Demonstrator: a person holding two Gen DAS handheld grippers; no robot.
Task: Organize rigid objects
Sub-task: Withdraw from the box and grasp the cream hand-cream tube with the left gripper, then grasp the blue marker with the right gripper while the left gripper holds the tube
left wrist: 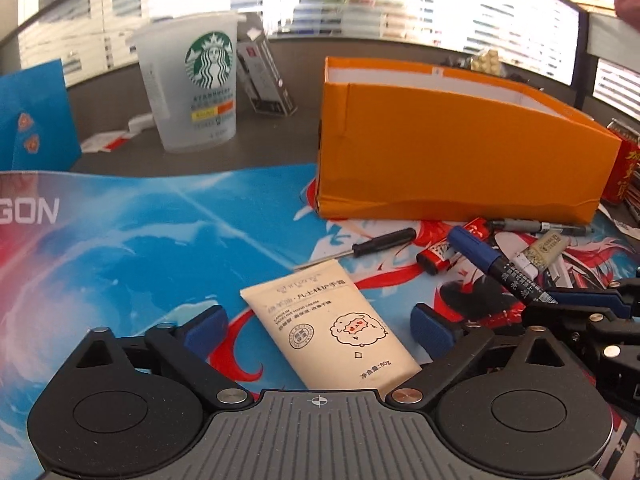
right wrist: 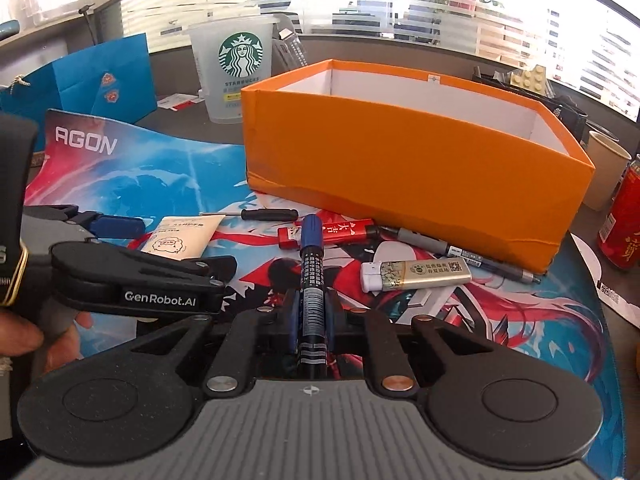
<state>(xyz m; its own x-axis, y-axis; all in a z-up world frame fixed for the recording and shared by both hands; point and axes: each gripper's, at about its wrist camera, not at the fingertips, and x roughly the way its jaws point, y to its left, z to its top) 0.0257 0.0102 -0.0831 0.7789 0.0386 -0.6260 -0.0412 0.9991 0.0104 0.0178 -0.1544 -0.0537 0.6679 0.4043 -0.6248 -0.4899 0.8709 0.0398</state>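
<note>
Marker (right wrist: 312, 276), blue cap, black printed barrel, clamped in right tool (right wrist: 313, 316)

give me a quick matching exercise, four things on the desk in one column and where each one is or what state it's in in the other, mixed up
Things
1. blue-capped marker
2. hand cream tube
3. orange box
4. screwdriver

Places or states
a. open at the top, with its white inner walls showing
b. clamped between the fingers of the right hand-held gripper
c. lying flat on the mat between the spread fingers of the left hand-held gripper
d. lying loose on the mat, just beyond the hand cream tube and in front of the orange box

Pairs: 1-b, 2-c, 3-a, 4-d
</note>
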